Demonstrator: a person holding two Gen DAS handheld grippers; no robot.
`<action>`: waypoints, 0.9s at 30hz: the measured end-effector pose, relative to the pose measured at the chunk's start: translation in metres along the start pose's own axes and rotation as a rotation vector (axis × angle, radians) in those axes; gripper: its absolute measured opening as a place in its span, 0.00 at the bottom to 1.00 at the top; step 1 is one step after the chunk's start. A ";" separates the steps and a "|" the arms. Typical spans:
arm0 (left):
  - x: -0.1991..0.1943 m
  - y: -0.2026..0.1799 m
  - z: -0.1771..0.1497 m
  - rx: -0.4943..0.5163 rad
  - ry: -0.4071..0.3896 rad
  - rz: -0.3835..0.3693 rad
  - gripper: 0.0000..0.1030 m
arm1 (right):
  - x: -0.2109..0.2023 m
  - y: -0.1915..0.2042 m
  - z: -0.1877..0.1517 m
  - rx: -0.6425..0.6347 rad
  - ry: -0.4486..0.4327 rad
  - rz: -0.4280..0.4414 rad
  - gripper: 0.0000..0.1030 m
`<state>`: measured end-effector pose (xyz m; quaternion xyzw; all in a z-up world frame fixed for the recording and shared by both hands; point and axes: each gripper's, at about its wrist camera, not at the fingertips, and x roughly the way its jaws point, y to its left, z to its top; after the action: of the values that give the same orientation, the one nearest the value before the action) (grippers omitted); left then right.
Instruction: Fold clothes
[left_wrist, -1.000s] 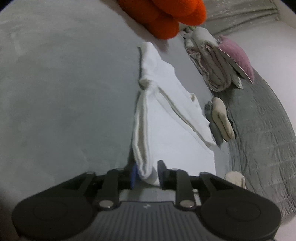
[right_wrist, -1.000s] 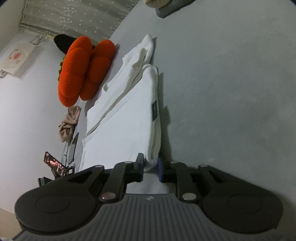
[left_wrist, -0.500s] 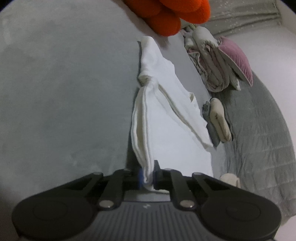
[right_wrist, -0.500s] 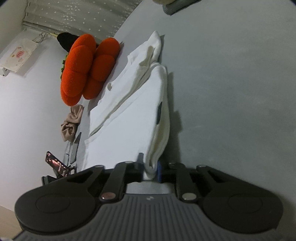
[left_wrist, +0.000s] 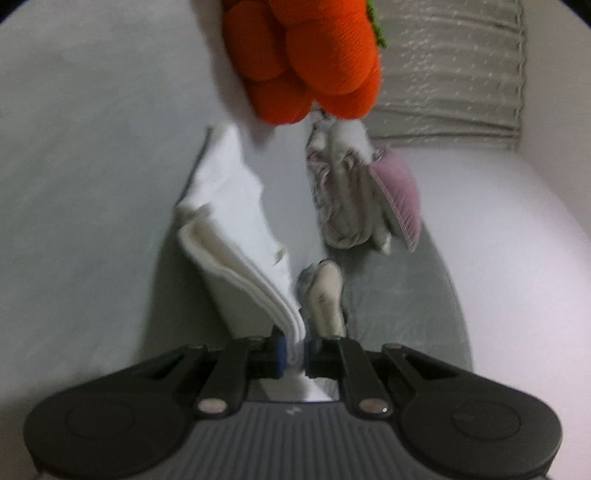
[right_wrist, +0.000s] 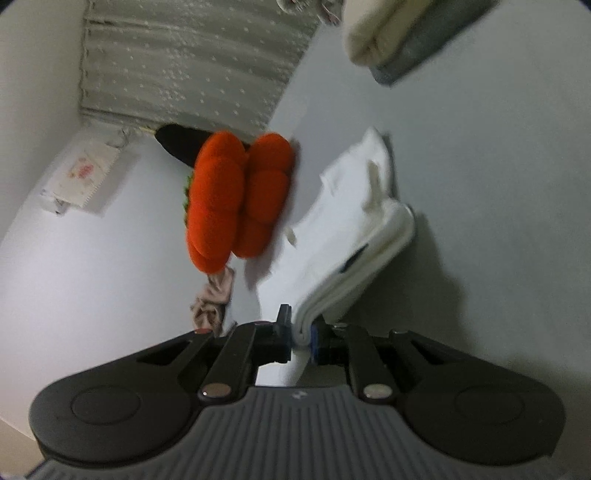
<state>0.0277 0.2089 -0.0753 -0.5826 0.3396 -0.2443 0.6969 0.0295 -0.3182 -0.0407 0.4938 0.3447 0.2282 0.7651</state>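
Left wrist view first: the left gripper (left_wrist: 294, 352) is now pinched tight on the near edge of the white garment (left_wrist: 236, 229). A second ago its jaws stood apart around that same folded hem, so the grab is done. The layered edge is bunched between the pads and the cloth rises off the grey bedsheet (left_wrist: 81, 192) toward the camera, with a dark shadow under it. It lay flat before. To me that says the lift for the next fold is underway, not the fold itself. This view also shows the neighbours: a rolled grey-and-cream piece (left_wrist: 325, 295) just beside the garment, a pile of folded pinkish clothes (left_wrist: 354, 195) further back, and the orange plush pumpkin (left_wrist: 314, 55) looming at the top. It's all a bit blurry.

Right wrist view: same story on the other side. The right gripper (right_wrist: 302, 334) is clamped on the garment's (right_wrist: 351, 221) stacked edge, where earlier it only straddled it. The fabric hangs up off the sheet here too, shadow underneath. What this camera adds is the small dark label (right_wrist: 352, 260) on the garment's side, plus the pumpkin (right_wrist: 236, 199) seen against the wall, a crumpled beige cloth (right_wrist: 214, 299) below it, and the spotted curtain (right_wrist: 192, 62). It misses the pinkish pile almost entirely.
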 end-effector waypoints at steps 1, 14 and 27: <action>0.004 -0.003 0.004 -0.001 -0.010 -0.008 0.09 | 0.002 0.004 0.004 -0.008 -0.013 0.005 0.13; 0.072 -0.016 0.075 -0.038 -0.148 0.014 0.09 | 0.057 0.004 0.072 0.006 -0.154 0.035 0.13; 0.108 0.022 0.103 -0.076 -0.248 0.085 0.38 | 0.106 -0.064 0.100 0.190 -0.181 -0.066 0.32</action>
<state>0.1751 0.2005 -0.1078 -0.6194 0.2841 -0.1277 0.7207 0.1749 -0.3314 -0.1037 0.5709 0.3106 0.1236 0.7499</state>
